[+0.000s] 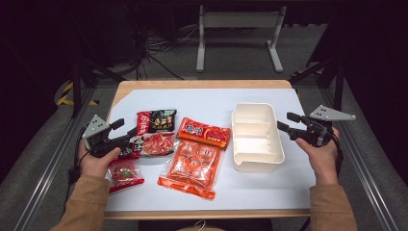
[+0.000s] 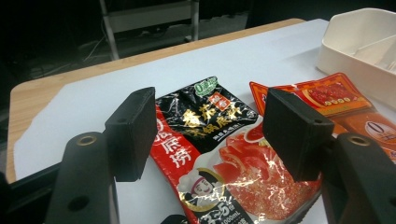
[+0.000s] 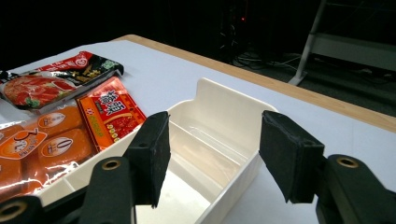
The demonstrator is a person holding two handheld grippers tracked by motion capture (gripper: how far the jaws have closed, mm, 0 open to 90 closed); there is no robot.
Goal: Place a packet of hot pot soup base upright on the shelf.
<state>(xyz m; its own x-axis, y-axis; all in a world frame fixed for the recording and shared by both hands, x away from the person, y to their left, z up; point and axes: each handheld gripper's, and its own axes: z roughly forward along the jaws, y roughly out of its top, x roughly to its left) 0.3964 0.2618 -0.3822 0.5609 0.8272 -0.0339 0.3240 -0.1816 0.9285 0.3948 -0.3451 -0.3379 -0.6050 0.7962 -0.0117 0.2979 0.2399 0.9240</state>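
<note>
Packets [image 1: 183,144] lie left of the box [image 1: 255,136], both on the table [image 1: 216,98].

I see glossy, crinkled plastic hotpot base packets [image 2: 224,154], a smooth cream plastic divided box [image 1: 256,136], and a matt white sheet [image 1: 207,98] over the wooden worktop [image 1: 202,83].

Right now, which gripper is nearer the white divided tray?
Right. The right gripper hovers just off the white divided tray, at its right edge; the left gripper is across the table, over the black-and-red sauce packet.

The black two-jaw left gripper [image 1: 124,129], held in the left hand [image 1: 96,161], points toward two o'clock, jaws apart. The matching right gripper [image 1: 287,122], in the right hand [image 1: 321,151], points toward ten o'clock, jaws wide.
</note>
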